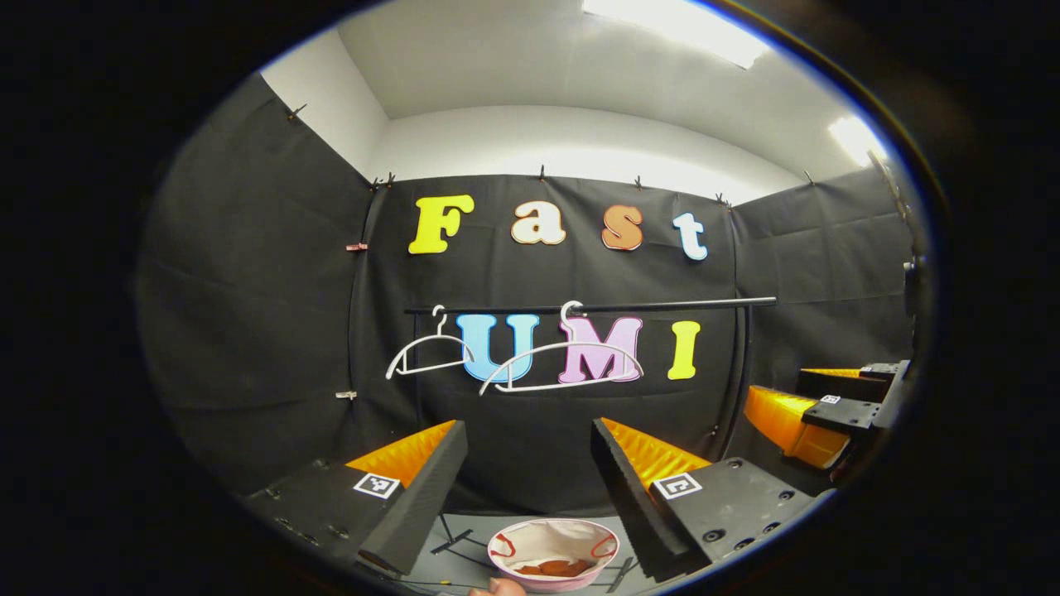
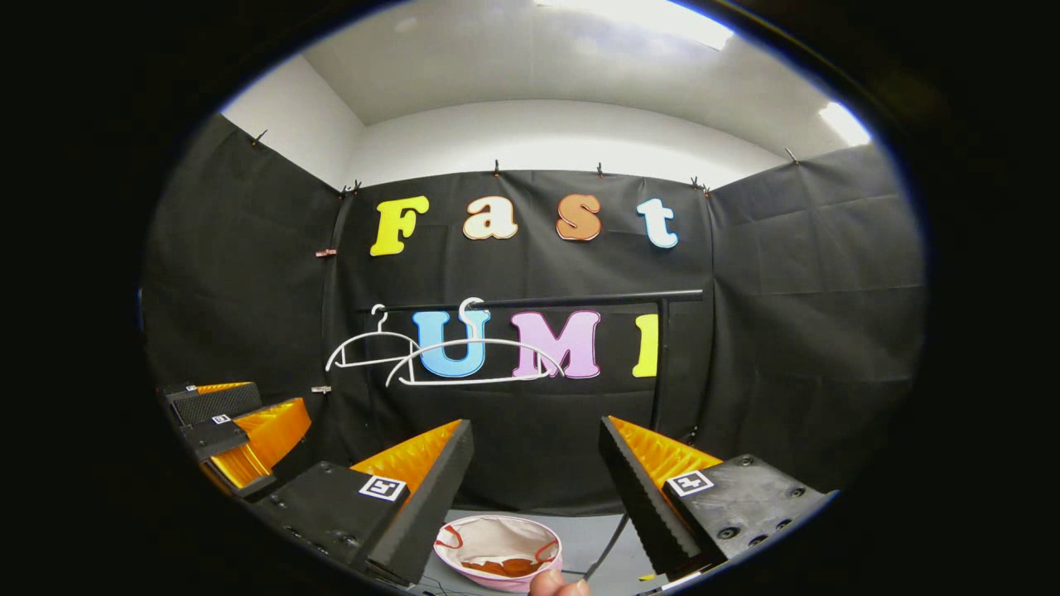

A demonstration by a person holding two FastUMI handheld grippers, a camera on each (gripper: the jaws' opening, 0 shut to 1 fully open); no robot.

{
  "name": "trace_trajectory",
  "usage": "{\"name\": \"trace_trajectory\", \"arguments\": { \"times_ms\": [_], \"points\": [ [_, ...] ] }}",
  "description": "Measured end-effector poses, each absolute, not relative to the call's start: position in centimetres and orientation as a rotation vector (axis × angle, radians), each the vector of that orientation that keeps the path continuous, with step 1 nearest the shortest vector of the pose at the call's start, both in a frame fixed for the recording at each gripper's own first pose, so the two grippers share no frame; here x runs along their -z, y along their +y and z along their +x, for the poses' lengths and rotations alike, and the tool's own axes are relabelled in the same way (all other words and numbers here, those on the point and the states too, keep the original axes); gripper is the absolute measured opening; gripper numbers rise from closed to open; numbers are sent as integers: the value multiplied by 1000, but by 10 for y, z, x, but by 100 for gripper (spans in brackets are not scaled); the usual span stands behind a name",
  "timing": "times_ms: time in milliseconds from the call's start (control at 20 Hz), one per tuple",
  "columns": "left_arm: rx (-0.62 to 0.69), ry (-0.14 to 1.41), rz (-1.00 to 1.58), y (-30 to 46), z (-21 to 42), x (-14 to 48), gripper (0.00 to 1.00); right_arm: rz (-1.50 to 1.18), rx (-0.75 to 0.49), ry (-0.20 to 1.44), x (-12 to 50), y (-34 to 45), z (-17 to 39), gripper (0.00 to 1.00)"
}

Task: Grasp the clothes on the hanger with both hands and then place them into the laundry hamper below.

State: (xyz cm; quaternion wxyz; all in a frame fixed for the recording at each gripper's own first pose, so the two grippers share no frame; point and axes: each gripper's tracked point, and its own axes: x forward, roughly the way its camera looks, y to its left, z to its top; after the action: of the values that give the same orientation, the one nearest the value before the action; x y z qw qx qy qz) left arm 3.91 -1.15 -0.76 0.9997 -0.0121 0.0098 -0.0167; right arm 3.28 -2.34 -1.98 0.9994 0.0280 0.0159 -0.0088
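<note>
Two bare white hangers [image 1: 563,364] [image 2: 476,360] hang on a black rail [image 1: 662,304] [image 2: 580,299] against the back wall. Below stands a round pink-rimmed laundry hamper [image 1: 507,559] [image 2: 451,559], with an orange-brown garment [image 1: 553,569] [image 2: 501,568] lying in its white lining. My left gripper [image 1: 526,488] is open above the hamper, nothing between its orange-and-black fingers. My right gripper [image 2: 534,488] is open too and holds nothing. In the left gripper view the right gripper [image 1: 820,414] sits at the far right. In the right gripper view the left gripper [image 2: 232,430] sits at the far left.
The rail's black upright post [image 1: 739,372] [image 2: 658,364] stands right of the hangers, and thin black base legs [image 1: 451,538] cross the grey floor beside the hamper. A bit of a hand [image 1: 497,588] [image 2: 559,586] shows at the bottom edge near the hamper's rim.
</note>
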Motion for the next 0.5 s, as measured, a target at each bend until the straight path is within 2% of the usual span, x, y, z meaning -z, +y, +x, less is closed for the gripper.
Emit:
{"name": "trace_trajectory", "arguments": {
  "times_ms": [200, 250, 350, 500],
  "points": [
    [48, 34, -23, -15, 36, 12, 95, 52, 16, 31, 19, -21, 29, 100],
    [49, 37, -23, -15, 37, 13, 92, 51, 17, 32, 18, -21, 28, 100],
    [53, 43, -31, -16, 35, 14, 95, 45, 19, 34, 20, -21, 28, 100],
    [54, 48, -39, -14, 35, 13, 92, 44, 19, 36, 20, -21, 26, 99]
  ]
}}
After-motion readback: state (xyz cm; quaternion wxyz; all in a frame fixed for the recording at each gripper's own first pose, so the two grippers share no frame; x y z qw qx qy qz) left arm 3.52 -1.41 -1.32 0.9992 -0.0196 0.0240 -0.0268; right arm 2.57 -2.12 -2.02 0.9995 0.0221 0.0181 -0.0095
